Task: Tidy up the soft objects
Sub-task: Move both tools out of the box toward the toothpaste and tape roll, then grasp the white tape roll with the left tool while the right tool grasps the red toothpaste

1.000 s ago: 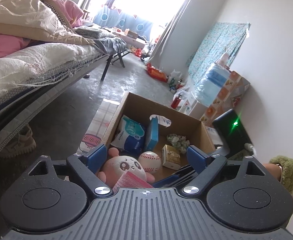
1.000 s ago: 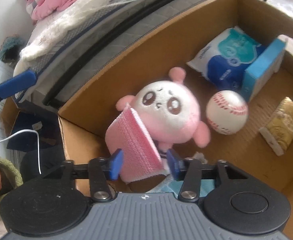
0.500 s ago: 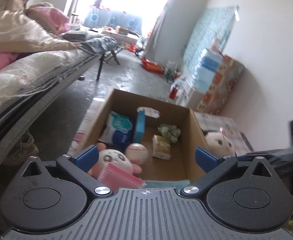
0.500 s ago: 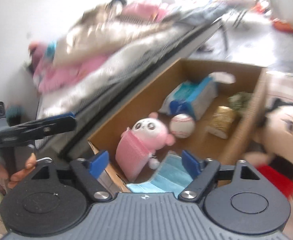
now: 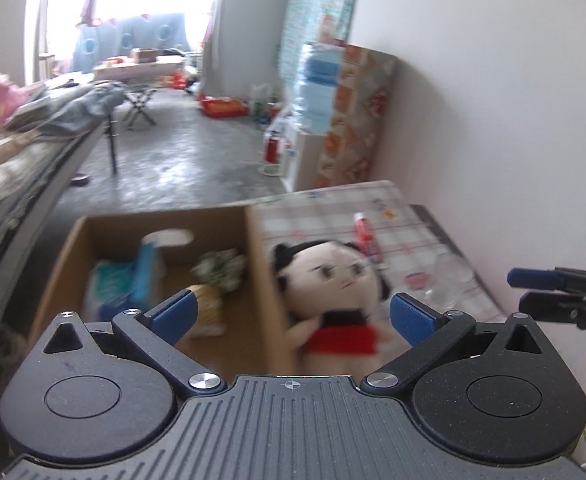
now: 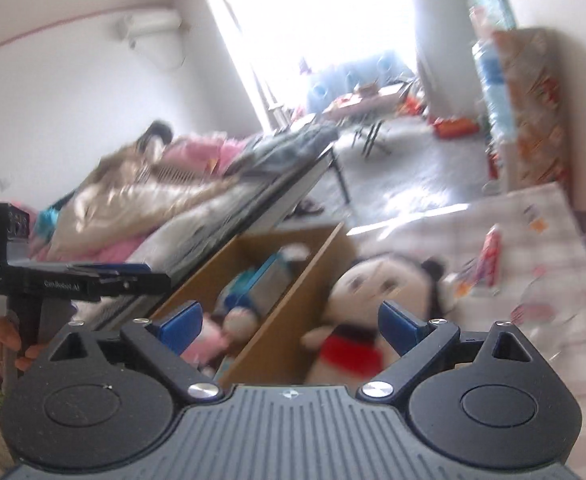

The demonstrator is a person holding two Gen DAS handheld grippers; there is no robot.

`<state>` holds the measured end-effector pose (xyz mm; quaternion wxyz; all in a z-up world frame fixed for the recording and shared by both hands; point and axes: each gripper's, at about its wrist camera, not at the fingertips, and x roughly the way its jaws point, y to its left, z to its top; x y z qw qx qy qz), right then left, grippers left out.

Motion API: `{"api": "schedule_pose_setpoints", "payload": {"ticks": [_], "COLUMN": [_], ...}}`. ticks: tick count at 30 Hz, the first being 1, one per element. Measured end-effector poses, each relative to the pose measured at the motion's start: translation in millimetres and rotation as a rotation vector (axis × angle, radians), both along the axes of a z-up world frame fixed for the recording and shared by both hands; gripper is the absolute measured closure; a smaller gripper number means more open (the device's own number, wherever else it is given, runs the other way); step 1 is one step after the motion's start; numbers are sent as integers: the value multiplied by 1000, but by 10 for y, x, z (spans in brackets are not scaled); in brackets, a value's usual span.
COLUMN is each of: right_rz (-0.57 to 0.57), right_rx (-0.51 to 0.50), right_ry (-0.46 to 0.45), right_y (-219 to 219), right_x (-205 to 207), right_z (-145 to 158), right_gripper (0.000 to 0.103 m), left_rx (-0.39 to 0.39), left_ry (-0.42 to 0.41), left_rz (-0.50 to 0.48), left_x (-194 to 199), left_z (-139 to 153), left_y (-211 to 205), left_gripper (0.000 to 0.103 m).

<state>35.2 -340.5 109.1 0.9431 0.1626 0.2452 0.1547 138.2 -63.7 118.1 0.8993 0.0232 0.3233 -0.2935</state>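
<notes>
A doll (image 5: pixel 329 276) with black hair and a red top leans against the outside of the cardboard box's (image 5: pixel 261 264) right wall, on a checked mat. My left gripper (image 5: pixel 291 318) hangs open above and short of it, with nothing between its fingers. The right gripper (image 6: pixel 293 324) is still opening, also empty, and faces the same doll (image 6: pixel 373 296) and box (image 6: pixel 293 272). A pink plush (image 6: pixel 209 336) lies inside the box, blurred. Each gripper shows in the other's view: the right gripper (image 5: pixel 519 291) at the right edge, the left gripper (image 6: pixel 157 276) at the left.
The box also holds blue tissue packs (image 5: pixel 133 284), a yellow packet (image 5: pixel 209 308) and a green bundle (image 5: pixel 221 268). A red tube (image 5: pixel 367 238) lies on the mat (image 5: pixel 325 212). A bed (image 6: pixel 165 200) runs along the left, a patterned cabinet (image 5: pixel 353 116) stands by the right wall.
The right gripper let go of the pink cloth on the plush, opened wide and pulled back and up. Both views swung right, from the box's inside to the doll beside it.
</notes>
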Motion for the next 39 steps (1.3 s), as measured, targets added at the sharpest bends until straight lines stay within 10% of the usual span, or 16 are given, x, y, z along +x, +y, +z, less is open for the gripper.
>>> {"api": "schedule_pose_setpoints", "payload": {"ticks": [13,19,39], "right_rz": [-152,-179,-247], "right_rx": [147,131,31], "right_ry": [201,324,543], "right_y": [-1325,-1505,-1852], "right_x": [1281,1870,3077], "right_z": [-11,-279,-1128], "right_gripper": [8,14,39], "left_rx": [252,311,426], "left_ry": [45,156,475], "left_rz": [-167,-230,-295], "left_x": [1017,1481,2094], "left_z": [-384,-766,-1618], "left_y": [-1749,-2368,-2973], "left_gripper": [1,18,53]}}
